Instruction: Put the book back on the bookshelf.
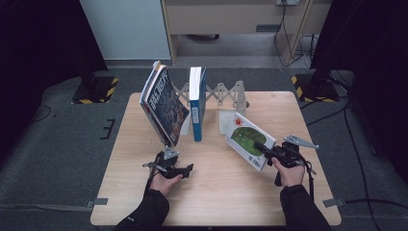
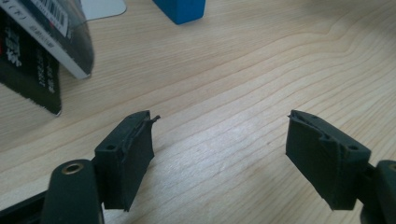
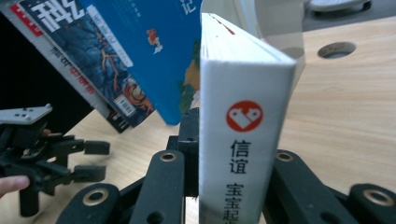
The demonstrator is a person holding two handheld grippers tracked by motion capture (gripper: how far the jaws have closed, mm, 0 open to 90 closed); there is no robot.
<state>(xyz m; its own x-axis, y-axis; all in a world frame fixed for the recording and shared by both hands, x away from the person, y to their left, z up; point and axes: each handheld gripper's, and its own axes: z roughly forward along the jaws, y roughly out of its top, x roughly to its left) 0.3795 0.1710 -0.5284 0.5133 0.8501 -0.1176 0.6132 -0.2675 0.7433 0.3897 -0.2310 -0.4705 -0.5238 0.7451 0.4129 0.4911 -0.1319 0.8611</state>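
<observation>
Right gripper view: the spine of the thin white picture book (image 3: 243, 140) stands upright, close to the lens, clamped between the right tongs (image 3: 224, 186), whose black jaws press on it from both sides. The spine carries a red round logo with a white mark, and below it black Chinese characters reading 信谊 and then 宝宝, with more cut off at the bottom edge. A red stroke shows on the top edge of the cover.

In the high view the same book (image 1: 250, 139) is tilted above the pale wooden worktop (image 1: 216, 202) at right of centre, its white cover showing a green oval picture and a red sun-like mark; the right tongs (image 1: 262, 147) grip its near corner.

Behind it stands the upright blue-covered book with white pages (image 1: 197, 103), its foot on the worktop, against a grey folding metal book rack (image 1: 223, 94). Left of that leans the dark magazine with a blue, veined cover picture (image 1: 166, 106); large white characters run along its top, too broken to read surely. In the right gripper view its cover (image 3: 88, 51) shows a barcode label and a red strip.

The left tongs (image 1: 185, 168) lie low over the worktop near the magazine's foot. In the left gripper view the left tongs (image 2: 219, 140) stand wide apart with bare wood between them.
</observation>
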